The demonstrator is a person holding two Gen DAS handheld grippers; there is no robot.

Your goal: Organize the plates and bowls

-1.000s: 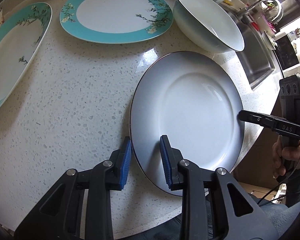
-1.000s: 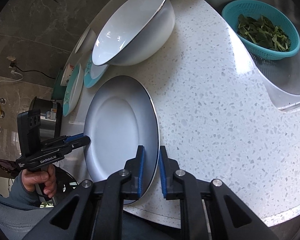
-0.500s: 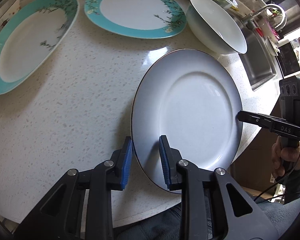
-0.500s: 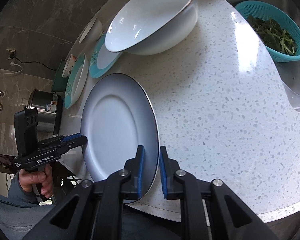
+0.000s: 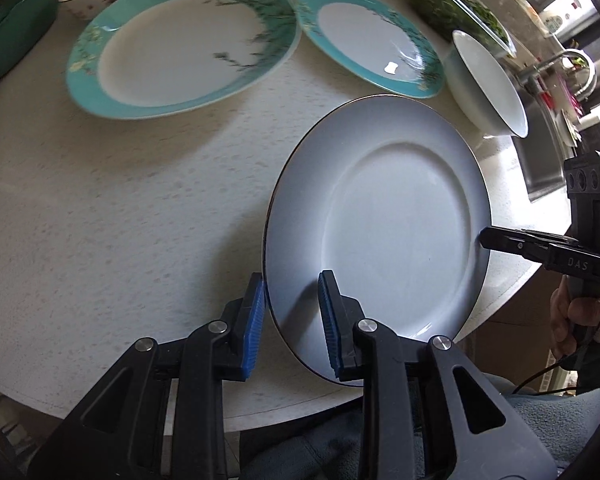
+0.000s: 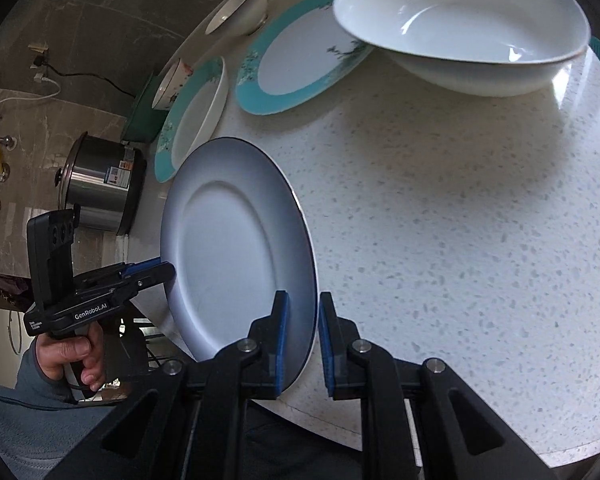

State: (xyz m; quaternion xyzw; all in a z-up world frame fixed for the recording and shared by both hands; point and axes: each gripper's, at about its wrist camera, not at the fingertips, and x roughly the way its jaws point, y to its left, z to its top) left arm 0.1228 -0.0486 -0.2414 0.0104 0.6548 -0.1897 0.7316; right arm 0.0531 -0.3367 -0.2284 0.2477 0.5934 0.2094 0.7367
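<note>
Grey-blue and rimmed with a thin dark line, the dinner plate (image 5: pixel 380 216) sits tilted between your two tools, its far edge raised off the speckled countertop (image 5: pixel 120 208) near the counter's front edge. You are mid-carry, and by my reading the plate is headed for the large teal-rimmed plate (image 5: pixel 180 40) at 11 o'clock in the left wrist view, with the smaller teal-rimmed plate (image 5: pixel 372 40) at 12 o'clock beside it. The next move calls for both hands to travel together and level, then lower the plate flat before either lets go. Your left gripper (image 5: pixel 290 316) is narrowed to a slim gap, its blue pads straddling the near rim and gripping it. Your right gripper (image 6: pixel 302 344) is almost closed, clamped on the opposite rim. A white bowl (image 6: pixel 460 24) stands at 1 o'clock in the right wrist view, well apart from the carried plate.
</note>
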